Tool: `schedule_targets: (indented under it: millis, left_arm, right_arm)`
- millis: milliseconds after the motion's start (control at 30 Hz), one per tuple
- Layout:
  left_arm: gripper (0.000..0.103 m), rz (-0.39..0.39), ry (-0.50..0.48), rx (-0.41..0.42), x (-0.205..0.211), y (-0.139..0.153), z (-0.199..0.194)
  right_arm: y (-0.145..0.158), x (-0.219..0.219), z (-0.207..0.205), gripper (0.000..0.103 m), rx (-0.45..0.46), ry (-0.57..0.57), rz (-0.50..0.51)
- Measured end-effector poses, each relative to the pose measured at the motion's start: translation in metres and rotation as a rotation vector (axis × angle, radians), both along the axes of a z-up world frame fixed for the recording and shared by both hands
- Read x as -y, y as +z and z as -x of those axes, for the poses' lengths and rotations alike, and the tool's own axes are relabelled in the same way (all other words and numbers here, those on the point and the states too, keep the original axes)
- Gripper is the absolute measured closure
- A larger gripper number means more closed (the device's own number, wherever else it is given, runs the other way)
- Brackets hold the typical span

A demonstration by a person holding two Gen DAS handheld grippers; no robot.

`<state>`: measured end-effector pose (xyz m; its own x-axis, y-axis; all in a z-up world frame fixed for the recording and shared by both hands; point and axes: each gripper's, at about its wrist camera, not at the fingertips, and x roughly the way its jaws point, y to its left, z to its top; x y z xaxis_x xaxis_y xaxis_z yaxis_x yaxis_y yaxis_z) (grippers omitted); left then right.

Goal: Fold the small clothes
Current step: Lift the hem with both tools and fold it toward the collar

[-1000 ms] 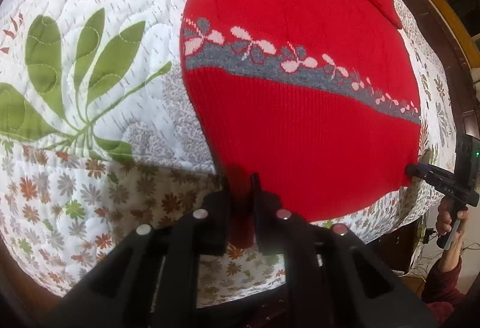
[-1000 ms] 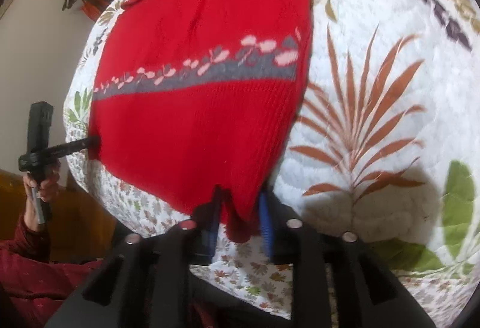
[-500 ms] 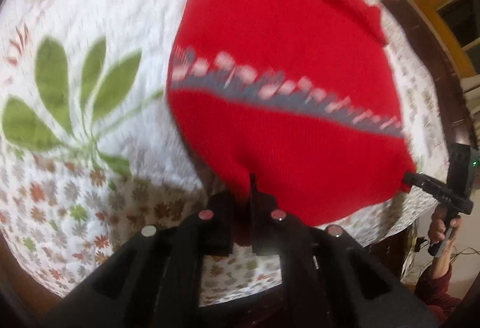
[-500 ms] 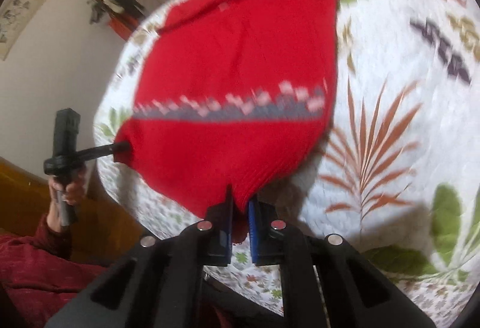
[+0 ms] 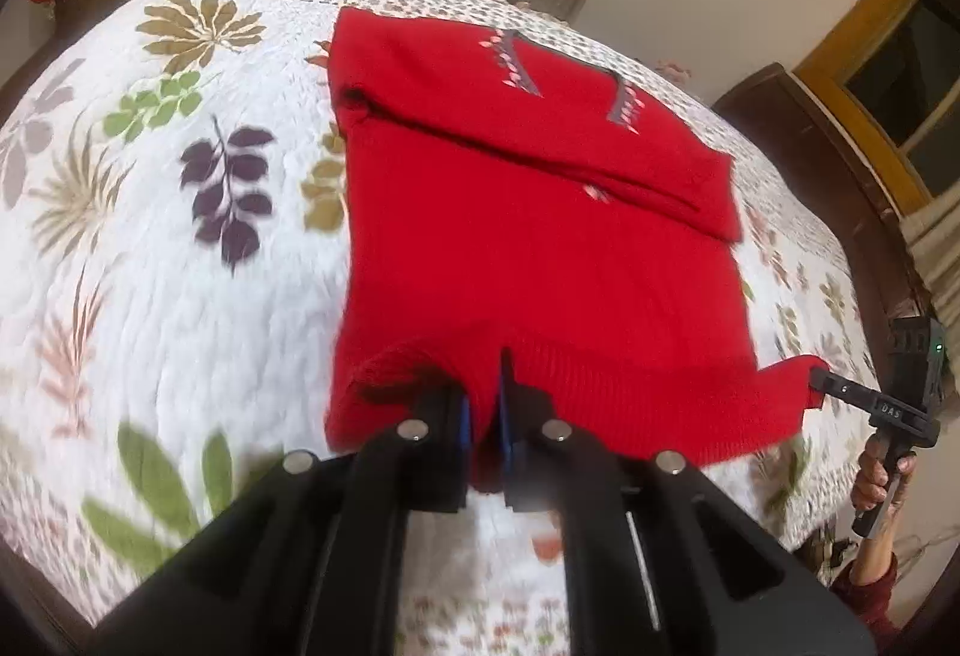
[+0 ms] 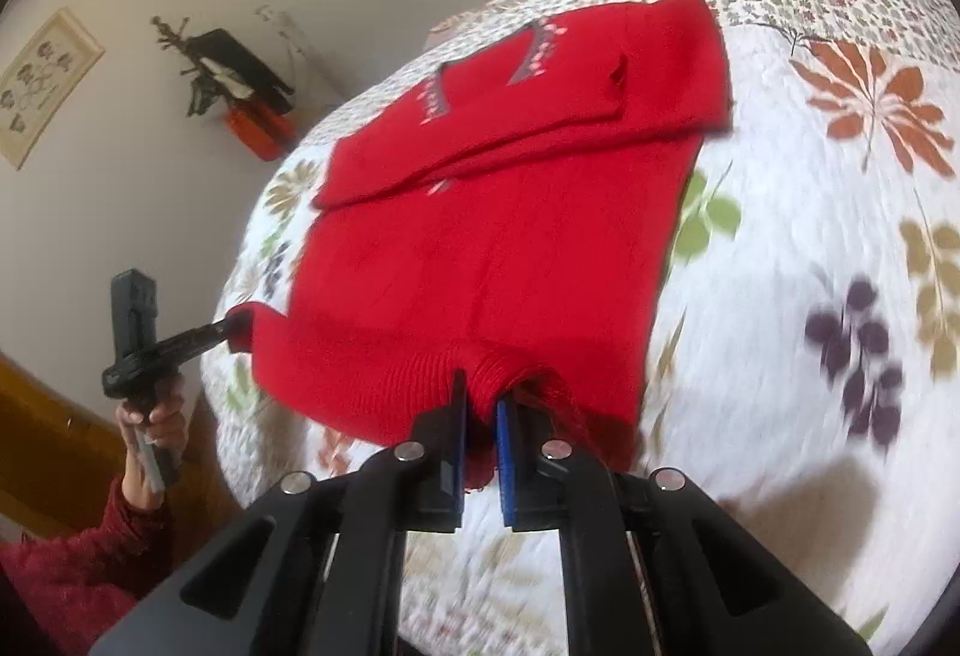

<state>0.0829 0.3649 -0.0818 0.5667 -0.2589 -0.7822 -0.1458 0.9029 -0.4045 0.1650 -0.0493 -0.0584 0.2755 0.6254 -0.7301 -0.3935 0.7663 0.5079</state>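
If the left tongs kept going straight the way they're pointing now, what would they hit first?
The left tongs are shut on the red sweater hem, so nothing lies between. Straight on they'd likely push over the sweater toward its folded sleeves; depth is unclear.

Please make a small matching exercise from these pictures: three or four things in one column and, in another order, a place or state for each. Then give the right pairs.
Things:
1. red sweater
2. left gripper
3. right gripper
4. quilt

Places or states:
A. spread over the bed, printed with leaves
B. shut on the hem corner at the sweater's left side
C. lying on the quilt, its hem lifted at both corners
D. shut on the hem corner at the sweater's right side

Pairs: 1-C, 2-B, 3-D, 4-A
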Motion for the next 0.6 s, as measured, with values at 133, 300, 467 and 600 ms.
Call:
schedule_targets:
  millis: [133, 300, 467, 600]
  left_arm:
    - [0.097, 0.014, 0.013, -0.043, -0.01, -0.016, -0.042]
    - [0.097, 0.034, 0.019, -0.116, -0.016, -0.044, -0.087]
    - [0.092, 0.129, 0.019, -0.159, -0.031, -0.054, -0.102]
    - [0.088, 0.232, 0.016, -0.147, -0.048, -0.045, -0.094]
  right_arm:
    - [-0.016, -0.01, -0.045, 0.095, -0.054, -0.011, 0.026]
    - [-0.047, -0.016, -0.091, 0.095, -0.141, -0.038, 0.018]
    - [-0.065, -0.012, -0.114, 0.092, -0.217, -0.043, -0.032]
    - [-0.049, 0.008, -0.111, 0.051, -0.16, -0.068, -0.054]
